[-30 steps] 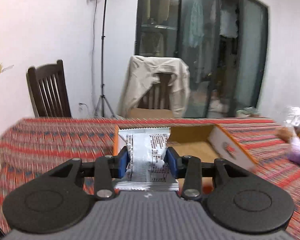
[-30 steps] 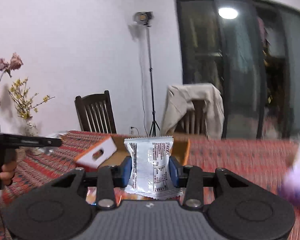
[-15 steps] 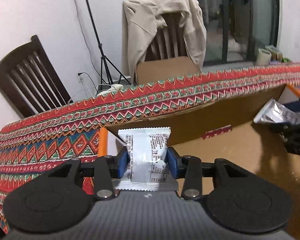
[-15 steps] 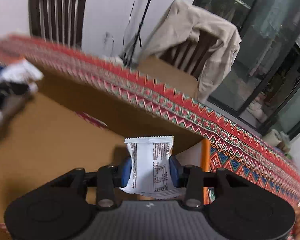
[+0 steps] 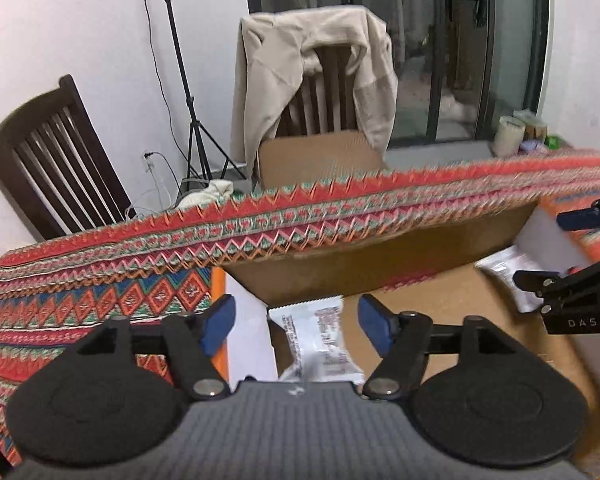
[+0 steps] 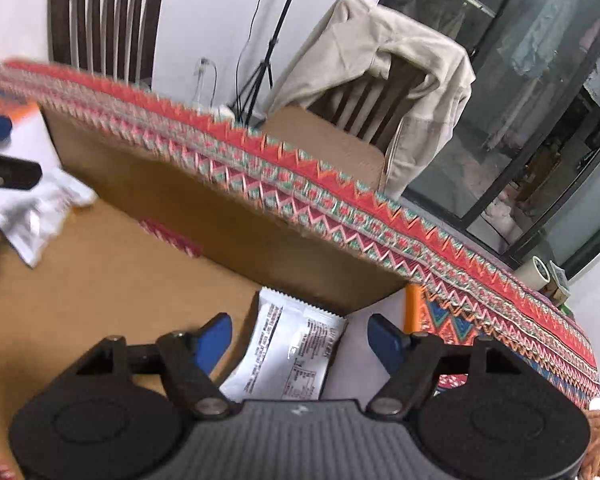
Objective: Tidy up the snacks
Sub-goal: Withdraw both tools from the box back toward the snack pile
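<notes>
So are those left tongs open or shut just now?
Open. The left tongs have their blue pads spread wide, clear of the white snack packet, which lies loose inside the cardboard box.

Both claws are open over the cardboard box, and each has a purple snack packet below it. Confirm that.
Not quite: the packets are white with dark print, not purple. The left wrist view shows the left claw open above its white packet in the cardboard box; the right wrist view shows the right claw open above its packet.
</notes>
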A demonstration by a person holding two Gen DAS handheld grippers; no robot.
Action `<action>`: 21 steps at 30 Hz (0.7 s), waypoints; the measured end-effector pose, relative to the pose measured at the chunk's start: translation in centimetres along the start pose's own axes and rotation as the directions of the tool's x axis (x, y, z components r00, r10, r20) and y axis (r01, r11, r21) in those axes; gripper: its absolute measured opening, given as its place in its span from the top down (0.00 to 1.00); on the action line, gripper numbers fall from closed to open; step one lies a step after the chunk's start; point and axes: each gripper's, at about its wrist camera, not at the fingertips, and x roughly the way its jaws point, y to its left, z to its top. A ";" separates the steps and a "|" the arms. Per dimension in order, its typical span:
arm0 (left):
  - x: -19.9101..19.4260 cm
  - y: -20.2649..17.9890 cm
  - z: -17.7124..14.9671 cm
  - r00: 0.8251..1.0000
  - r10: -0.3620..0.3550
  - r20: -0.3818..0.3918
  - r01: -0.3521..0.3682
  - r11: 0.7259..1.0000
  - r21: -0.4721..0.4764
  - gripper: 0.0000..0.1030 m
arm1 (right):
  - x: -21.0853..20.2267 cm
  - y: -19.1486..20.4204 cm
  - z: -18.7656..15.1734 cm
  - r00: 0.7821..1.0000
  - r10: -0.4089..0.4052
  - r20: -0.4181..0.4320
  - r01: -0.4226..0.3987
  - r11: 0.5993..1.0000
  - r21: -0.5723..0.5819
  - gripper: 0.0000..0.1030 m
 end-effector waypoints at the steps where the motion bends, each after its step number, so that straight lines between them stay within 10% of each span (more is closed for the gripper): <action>1: -1.6 -0.1 0.3 1.000 -0.001 0.012 0.001 1.000 -0.006 0.29 | -1.5 -0.4 0.0 1.000 0.014 0.023 -0.014 1.000 0.010 0.28; 9: -17.3 -0.5 -1.9 0.983 -0.056 0.176 0.069 0.995 -0.066 0.13 | -15.9 -3.5 -2.2 0.973 0.039 0.228 -0.052 0.997 0.053 0.13; 21: -35.3 -3.0 -18.7 0.909 -0.044 0.415 0.105 0.987 -0.125 0.00 | -32.5 -2.9 -19.1 0.880 0.068 0.470 -0.137 0.984 0.115 0.01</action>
